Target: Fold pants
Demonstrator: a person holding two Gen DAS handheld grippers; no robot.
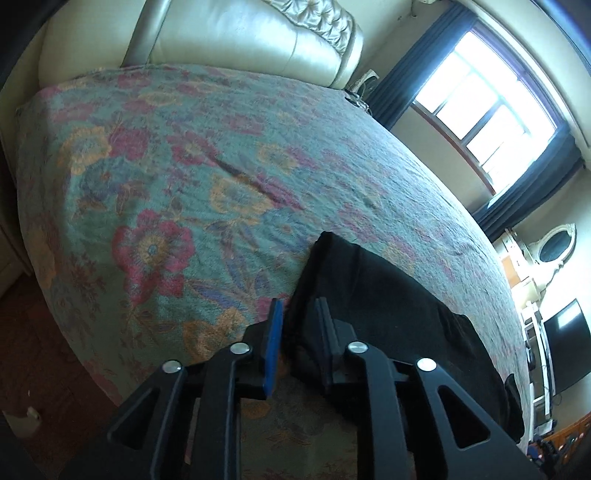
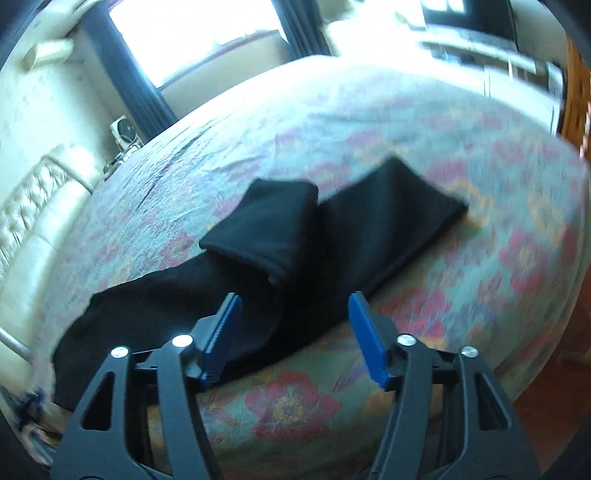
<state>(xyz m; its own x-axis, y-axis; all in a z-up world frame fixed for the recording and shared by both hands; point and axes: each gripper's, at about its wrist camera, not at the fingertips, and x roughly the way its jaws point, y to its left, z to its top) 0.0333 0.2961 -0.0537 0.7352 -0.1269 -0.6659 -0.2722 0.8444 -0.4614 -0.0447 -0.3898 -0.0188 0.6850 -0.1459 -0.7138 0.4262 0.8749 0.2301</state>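
Black pants [image 2: 280, 254] lie on a floral bedspread [image 2: 480, 258], with one end folded back over the middle. In the left wrist view the pants [image 1: 388, 295] lie to the right. My left gripper [image 1: 299, 310] has its jaws nearly closed on the pants' edge, with black cloth between the fingers. My right gripper [image 2: 293, 306] is open and empty, just above the near edge of the pants.
The bedspread [image 1: 184, 166] covers a bed with a cream padded headboard [image 1: 240, 33]. A window with dark curtains [image 1: 480, 103] is on the far side. A dresser with a dark screen [image 1: 565, 343] stands at the right. Wooden floor [image 1: 37, 332] lies left of the bed.
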